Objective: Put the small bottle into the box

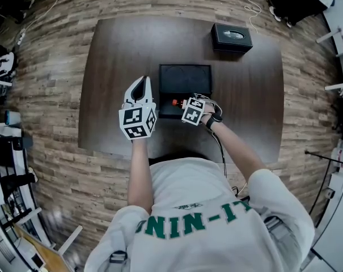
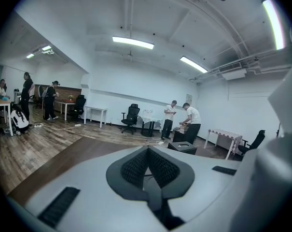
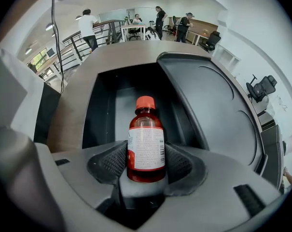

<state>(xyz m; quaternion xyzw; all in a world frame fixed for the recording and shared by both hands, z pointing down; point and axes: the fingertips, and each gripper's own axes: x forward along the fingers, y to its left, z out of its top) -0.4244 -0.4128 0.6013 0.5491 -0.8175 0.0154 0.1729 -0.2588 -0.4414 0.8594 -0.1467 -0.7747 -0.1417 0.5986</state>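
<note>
A: Status of the small bottle (image 3: 146, 146)?

B: Clamped between the pads of the right gripper (image 3: 146, 164), with its red cap pointing down into the open box (image 3: 114, 98) on the dark table (image 1: 114, 67).

A: Resting inside?

B: Can't tell whether it touches the bottom.

A: And the left gripper (image 2: 148, 166)?

B: Jaws together with nothing between them, just left of the box.

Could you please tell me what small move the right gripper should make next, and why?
Probably lower the right gripper a little into the box, and only then open it. Its pads clamp the small reddish-brown bottle with the orange cap and white label, and the cap points into the cavity of the open black box, but the bottle does not seem to rest on the bottom there yet.
</note>
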